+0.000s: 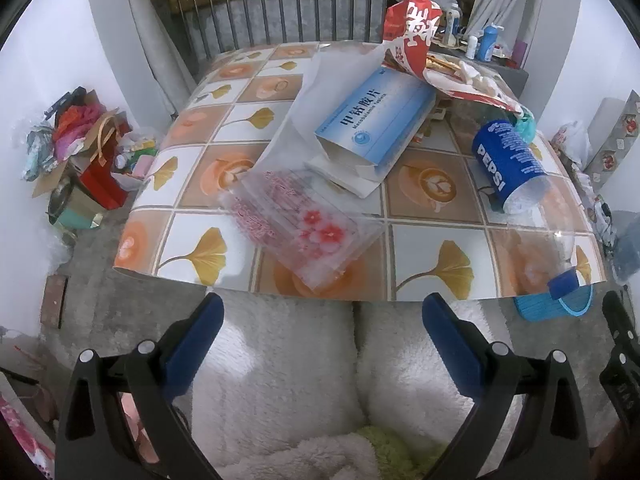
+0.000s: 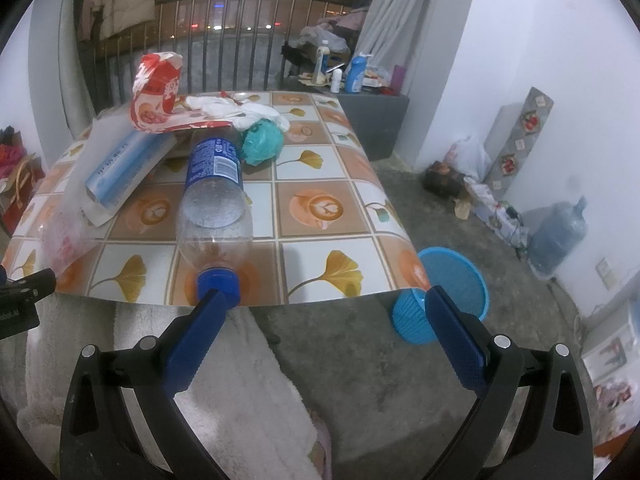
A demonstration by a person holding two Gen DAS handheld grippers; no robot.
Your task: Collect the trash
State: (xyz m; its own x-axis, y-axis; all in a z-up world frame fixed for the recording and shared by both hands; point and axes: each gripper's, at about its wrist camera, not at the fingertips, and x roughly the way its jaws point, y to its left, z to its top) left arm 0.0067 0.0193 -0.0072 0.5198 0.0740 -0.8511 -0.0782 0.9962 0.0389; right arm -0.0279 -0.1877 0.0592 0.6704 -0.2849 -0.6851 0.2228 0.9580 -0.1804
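Note:
Trash lies on the tiled table [image 1: 192, 216]: an empty Pepsi bottle [image 1: 508, 164] on its side, a blue medicine box [image 1: 376, 120], a clear flowered plastic bag [image 1: 304, 220], a red and white wrapper [image 1: 412, 36] and a green crumpled bag [image 2: 262, 142]. The bottle [image 2: 214, 196] points its blue cap at the table's near edge. My left gripper [image 1: 322, 316] is open and empty, short of the near edge. My right gripper [image 2: 326, 306] is open and empty, its left finger [image 2: 196, 332] just below the bottle cap. A blue waste basket [image 2: 444, 296] stands on the floor by the table's right corner.
White fleece-covered legs [image 1: 304, 368] sit below both grippers. A pile of bags and boxes [image 1: 80, 148] lies on the floor at left. A water jug [image 2: 558, 234] and bags stand along the right wall. A low grey stand with bottles [image 2: 356, 72] is behind the table.

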